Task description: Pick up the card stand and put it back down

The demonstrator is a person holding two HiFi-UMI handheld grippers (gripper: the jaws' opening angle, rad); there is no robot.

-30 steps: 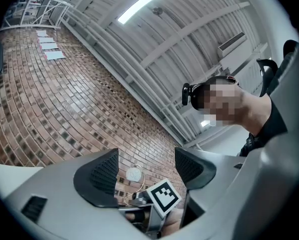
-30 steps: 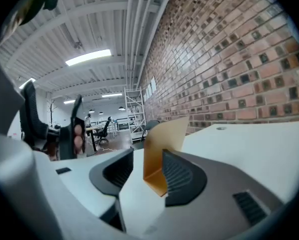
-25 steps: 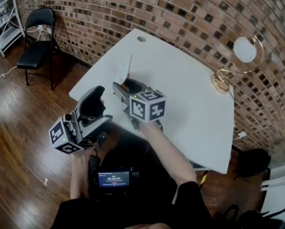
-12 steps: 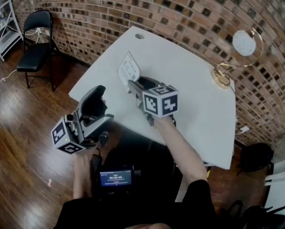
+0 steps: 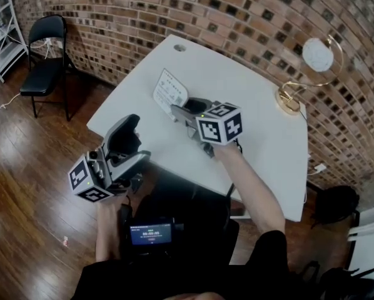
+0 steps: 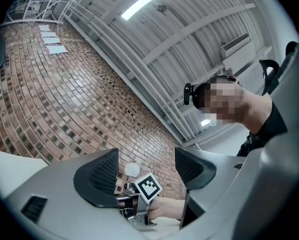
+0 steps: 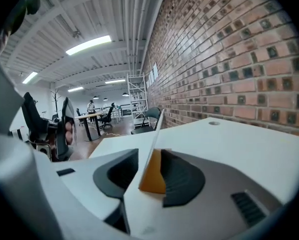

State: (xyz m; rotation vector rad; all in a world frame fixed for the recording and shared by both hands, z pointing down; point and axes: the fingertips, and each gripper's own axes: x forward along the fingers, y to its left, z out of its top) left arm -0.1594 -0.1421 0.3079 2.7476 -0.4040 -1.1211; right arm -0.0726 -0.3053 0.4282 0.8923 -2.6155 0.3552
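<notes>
Only at the very start of the job, by the look of it. Step 1, the grab, about half done: small card stand (image 5: 170, 92) (thin white card stuck in a little orange-brown block) now right between the jaws of the right gripper (image 5: 186, 108), w/ those jaws just been closing in on it. No tight squeeze yet, as far as can be told: claw roughly mid-way open, w/ the block up against one pad and a thin dark gap on the card's side. Place of the card stand: down on the big white table (image 5: 256, 136), toward its 9 o'clock side, at approx. 11 o'clock from the right gripper's marker cube in the head view. No lift to be seen. Left to do: finish the pinch, pick it up, put it back down, let go. Nothing to do for the left gripper (image 6: 144, 170): jaws wide apart, zero between them, aimed up at the ceiling, off the table at approx. 7 o'clock in the head view. Count: 1 card stand, 2 grippers, 1 white table, 1 black folding chair (image 5: 46, 49) at 10 o'clock on the brown wood floor (image 5: 24, 167), 1 gold desk lamp w/ a round white shade (image 5: 316, 55) at 2 o'clock, 1 small dark box w/ a lit screen (image 5: 151, 233) at 6 o'clock. No 2nd card stand anywhere in sight.
</notes>
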